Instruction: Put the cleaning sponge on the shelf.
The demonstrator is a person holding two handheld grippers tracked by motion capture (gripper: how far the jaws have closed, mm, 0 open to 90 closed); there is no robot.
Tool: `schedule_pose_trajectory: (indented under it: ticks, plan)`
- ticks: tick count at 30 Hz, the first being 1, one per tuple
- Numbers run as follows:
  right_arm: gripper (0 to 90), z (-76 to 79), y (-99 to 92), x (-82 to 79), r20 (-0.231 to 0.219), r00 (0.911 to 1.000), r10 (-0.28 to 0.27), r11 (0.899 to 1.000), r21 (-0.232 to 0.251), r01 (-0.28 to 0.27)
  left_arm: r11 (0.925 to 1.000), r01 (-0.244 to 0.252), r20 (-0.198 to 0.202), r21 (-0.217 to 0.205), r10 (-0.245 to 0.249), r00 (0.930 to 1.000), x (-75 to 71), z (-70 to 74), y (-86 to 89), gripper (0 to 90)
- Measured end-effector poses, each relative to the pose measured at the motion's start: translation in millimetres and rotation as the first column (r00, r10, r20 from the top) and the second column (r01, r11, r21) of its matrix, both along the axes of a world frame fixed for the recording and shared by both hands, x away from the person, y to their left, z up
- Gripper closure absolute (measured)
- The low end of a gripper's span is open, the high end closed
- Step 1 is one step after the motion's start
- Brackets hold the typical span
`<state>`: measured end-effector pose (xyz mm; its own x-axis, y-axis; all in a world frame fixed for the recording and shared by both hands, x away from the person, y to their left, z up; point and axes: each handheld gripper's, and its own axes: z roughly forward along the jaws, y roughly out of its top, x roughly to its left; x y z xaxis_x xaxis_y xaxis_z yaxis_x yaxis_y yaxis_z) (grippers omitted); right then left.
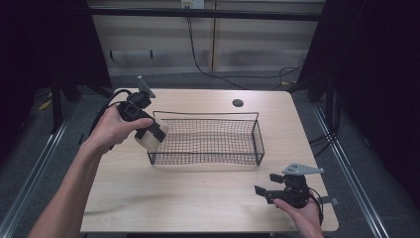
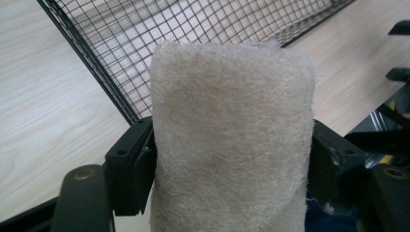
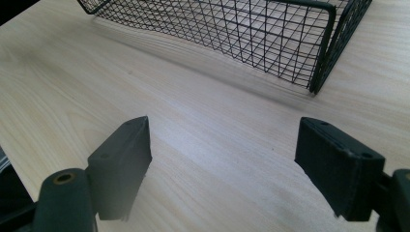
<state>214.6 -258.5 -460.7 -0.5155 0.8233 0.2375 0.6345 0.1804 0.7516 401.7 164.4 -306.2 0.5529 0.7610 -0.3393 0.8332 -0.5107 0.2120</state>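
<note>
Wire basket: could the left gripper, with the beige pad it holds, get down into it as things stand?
Probably yes. The left gripper, shut on the beige pad, hangs at the wire basket left end; the top is open and the mesh floor looks bare.

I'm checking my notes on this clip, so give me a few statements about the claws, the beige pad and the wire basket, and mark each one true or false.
1. The left claw is shut on the beige fibrous pad. True.
2. The pad lies on the floor of the wire basket. False: it is held at the basket's left end, at rim height.
3. The right claw grips a corner of the basket. False: its jaws stand open over bare table, apart from the basket.
4. The basket holds nothing on its mesh floor. True.
5. The basket lies upside down. False: it stands upright, open side up.
</note>
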Motion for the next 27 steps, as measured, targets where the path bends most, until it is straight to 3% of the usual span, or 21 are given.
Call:
schedule_pose_trajectory:
  ticks: [8,11,15,19,23,27]
  plan:
    - [20.1,-0.1,-0.4,0.1,-0.001,1.0000,-0.001,1.000,0.000,0.001,0.9997,-0.018,-0.016,-0.013,0.018,0.9997,9.3,-0.9,-10.5,28.8]
    - [20.1,-0.1,-0.4,0.0,-0.001,1.0000,0.000,1.000,0.000,0.000,0.9998,0.010,-0.014,0.016,-0.010,0.9999,12.4,-4.4,-16.4,28.8]
    - [20.1,0.2,-0.4,-0.5,-0.005,1.0000,0.000,1.000,0.001,0.000,0.9997,0.008,-0.019,0.025,-0.007,0.9998,18.3,-10.8,-21.0,28.8]
    - [20.1,-0.2,-0.8,-0.2,-0.007,1.0000,-0.001,1.000,0.001,0.001,0.9989,-0.025,0.017,0.039,0.024,0.9996,19.3,-15.5,-24.4,28.8]
    - [20.2,-0.3,-0.6,0.0,-0.008,1.0000,0.003,1.000,0.001,-0.003,0.9991,-0.033,-0.003,0.028,0.033,0.9994,18.5,-20.7,-31.4,28.8]
    - [20.2,-0.2,-0.6,-0.4,-0.003,1.0000,0.005,1.000,-0.003,-0.005,0.9977,-0.051,-0.011,0.044,0.052,0.9986,20.6,-25.7,-36.5,28.8]
